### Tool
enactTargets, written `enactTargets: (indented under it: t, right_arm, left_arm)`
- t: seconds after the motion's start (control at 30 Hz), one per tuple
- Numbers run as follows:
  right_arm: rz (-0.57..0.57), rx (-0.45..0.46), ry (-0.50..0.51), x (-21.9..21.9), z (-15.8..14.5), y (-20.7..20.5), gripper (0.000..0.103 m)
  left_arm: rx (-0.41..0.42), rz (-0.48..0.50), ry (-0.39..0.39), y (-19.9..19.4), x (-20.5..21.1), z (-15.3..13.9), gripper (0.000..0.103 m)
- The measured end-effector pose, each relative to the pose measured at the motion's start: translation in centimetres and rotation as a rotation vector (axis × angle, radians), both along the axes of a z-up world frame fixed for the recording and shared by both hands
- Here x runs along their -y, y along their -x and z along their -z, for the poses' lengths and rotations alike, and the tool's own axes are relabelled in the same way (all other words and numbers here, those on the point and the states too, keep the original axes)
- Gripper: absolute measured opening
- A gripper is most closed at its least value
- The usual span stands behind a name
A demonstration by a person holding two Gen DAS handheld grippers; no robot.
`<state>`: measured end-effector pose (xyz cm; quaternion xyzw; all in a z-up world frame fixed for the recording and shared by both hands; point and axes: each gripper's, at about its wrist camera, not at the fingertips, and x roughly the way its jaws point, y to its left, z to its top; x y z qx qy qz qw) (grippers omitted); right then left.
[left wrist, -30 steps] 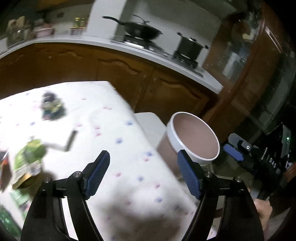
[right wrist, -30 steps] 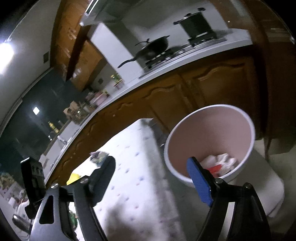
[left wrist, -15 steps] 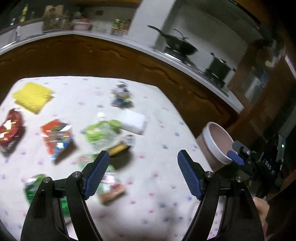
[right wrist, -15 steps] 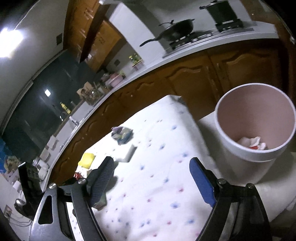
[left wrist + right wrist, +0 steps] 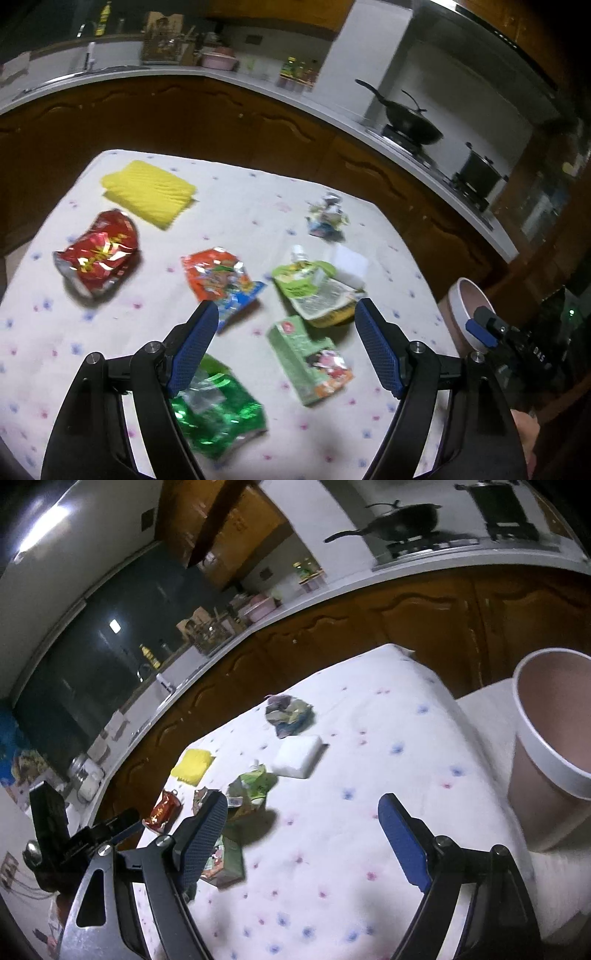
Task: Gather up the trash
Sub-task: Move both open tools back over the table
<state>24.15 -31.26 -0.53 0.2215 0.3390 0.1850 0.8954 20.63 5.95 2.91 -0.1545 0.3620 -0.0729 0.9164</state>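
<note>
Looks like a fresh pick is being lined up: left gripper is held wide and empty over the green carton. Right gripper is spread wide too, nothing held. Bin sits at 3 o'clock off the table. Green foil bag at 7 o'clock and pouch at 12 crowd it, so a careful descent is called for.

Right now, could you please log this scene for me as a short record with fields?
surface: white dotted tablecloth
bin: white-rimmed pink trash bin, past the table's edge, contents not visible
trash on cloth: red foil snack bag, orange snack packet, green drink carton, shiny green foil wrapper, green spouted pouch, crumpled wrapper
other items: yellow ribbed sponge, white block sponge
left gripper: jaws open, empty, above the cloth
right gripper: jaws open, empty
</note>
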Motion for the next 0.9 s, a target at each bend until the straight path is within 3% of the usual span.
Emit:
enactTargets:
  t: [0.17,0.43,0.9]
  right_arm:
    - [-0.053,-0.005,0.029,-2.1,0.0,-1.3,0.086]
    - [-0.132,-0.029,0.101,-4.4,0.7,-4.2,0.086]
    - [-0.287,-0.029,0.240,-7.3,2.3,-10.2,0.086]
  left_arm:
    - [-0.024,-0.040,-0.003,-0.5,-2.2,0.2,0.078]
    - [-0.051,-0.062,-0.077,-2.5,-3.7,0.6,0.078]
    - [-0.134,0.027,-0.214,-8.3,-2.2,2.7,0.078]
